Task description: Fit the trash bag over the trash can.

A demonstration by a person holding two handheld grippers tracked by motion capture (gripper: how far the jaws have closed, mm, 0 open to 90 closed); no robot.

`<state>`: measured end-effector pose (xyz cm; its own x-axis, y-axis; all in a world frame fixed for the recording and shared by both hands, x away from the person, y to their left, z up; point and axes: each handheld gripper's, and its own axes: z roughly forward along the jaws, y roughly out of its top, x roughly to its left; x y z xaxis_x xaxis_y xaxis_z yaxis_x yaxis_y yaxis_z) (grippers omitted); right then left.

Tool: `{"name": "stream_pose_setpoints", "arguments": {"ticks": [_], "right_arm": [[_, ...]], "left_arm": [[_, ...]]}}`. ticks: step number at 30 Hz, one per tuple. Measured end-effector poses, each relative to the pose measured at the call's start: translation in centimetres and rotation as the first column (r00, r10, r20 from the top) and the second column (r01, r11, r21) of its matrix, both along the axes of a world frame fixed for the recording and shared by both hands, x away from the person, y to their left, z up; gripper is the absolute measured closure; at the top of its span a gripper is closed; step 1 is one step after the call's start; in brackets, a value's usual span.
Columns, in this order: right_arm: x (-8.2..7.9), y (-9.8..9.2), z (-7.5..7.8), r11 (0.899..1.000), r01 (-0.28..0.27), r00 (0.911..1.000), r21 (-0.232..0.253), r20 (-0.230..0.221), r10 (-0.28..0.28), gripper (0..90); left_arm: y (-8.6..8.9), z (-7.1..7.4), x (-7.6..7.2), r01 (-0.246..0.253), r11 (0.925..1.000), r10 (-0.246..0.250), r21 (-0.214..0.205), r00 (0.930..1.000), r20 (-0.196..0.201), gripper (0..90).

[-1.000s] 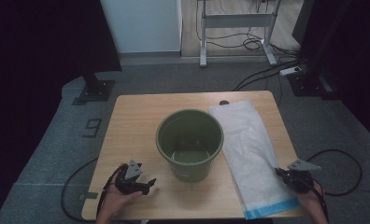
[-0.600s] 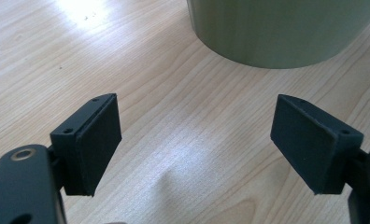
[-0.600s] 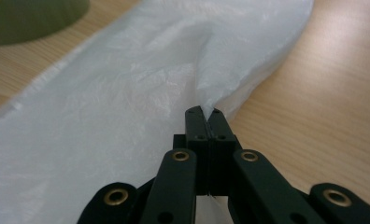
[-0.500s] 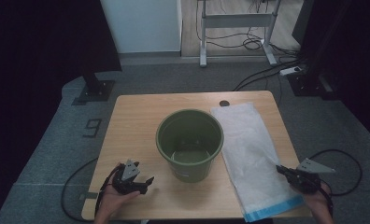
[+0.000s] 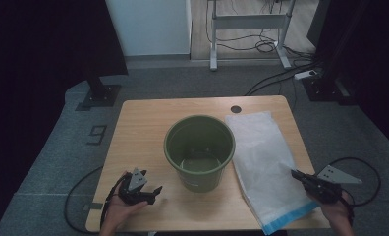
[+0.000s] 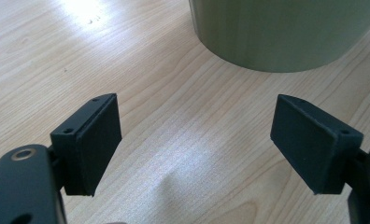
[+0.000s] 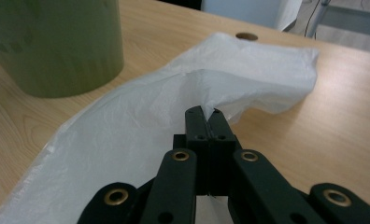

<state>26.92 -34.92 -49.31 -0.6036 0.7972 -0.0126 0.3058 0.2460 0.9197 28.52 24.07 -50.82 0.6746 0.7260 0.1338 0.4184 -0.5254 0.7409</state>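
The right gripper (image 7: 206, 116) has its jaws pressed together on a fold of the white plastic bag (image 7: 141, 126), pinching the thin film at its near right edge. From that pinch the bag rises into a small peak just ahead of the jaws, then falls away and spreads flat across the worktop (image 7: 314, 130) beyond them and to their left. In the high view the right gripper (image 5: 300, 175) sits at the bag's (image 5: 263, 157) right edge, close to the blue strip at its near end, with the hand behind it off the worktop's corner.

The green bucket (image 5: 199, 150) stands upright, left of the pinching jaws and well ahead of them, touching or just beside the bag's left edge.

The left gripper (image 6: 195, 149) has its jaws spread wide with nothing but bare wood between them. The bucket's (image 6: 286, 32) wall stands ahead of these jaws and a little to their right, apart from them. In the high view the left gripper (image 5: 151, 191) rests low over the worktop (image 5: 143, 128), near its front edge, held in the person's left hand (image 5: 118, 210).
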Motion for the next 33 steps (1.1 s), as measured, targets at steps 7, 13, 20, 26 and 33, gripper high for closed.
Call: {"name": "stream_pose_setpoints", "arguments": {"ticks": [7, 13, 20, 26, 33], "right_arm": [[-0.6, 0.5, 2.1, 0.999, -0.031, 0.9975, 0.024, 0.064, 0.029, 89.1], [-0.8, 0.8, 3.8, 0.997, -0.057, 0.9929, 0.047, 0.107, 0.051, 89.2], [-0.6, 1.1, 6.2, 0.993, -0.081, 0.9851, 0.09, 0.159, 0.066, 89.2], [-0.5, 1.6, 8.5, 0.991, -0.096, 0.9774, 0.097, 0.198, 0.075, 89.2], [-0.5, 2.2, 10.4, 0.988, -0.117, 0.9719, 0.101, 0.216, 0.093, 89.2]], "left_arm": [[-0.2, 0.0, -0.2, -0.002, 1.0, 0.002, -0.004, 1.0, -0.001, 16.3], [-0.2, 0.1, -0.3, -0.006, 1.0, 0.006, -0.006, 1.0, -0.002, 16.4], [-0.2, 0.7, -0.5, -0.01, 0.9996, 0.011, -0.028, 0.9999, 0.014, 16.4], [0.0, 1.6, -0.9, -0.011, 0.9987, 0.013, -0.05, 0.999, 0.042, 16.4], [-0.4, 2.9, -1.5, 0.02, 0.9986, -0.018, -0.048, 0.9983, 0.055, 16.7]]}}
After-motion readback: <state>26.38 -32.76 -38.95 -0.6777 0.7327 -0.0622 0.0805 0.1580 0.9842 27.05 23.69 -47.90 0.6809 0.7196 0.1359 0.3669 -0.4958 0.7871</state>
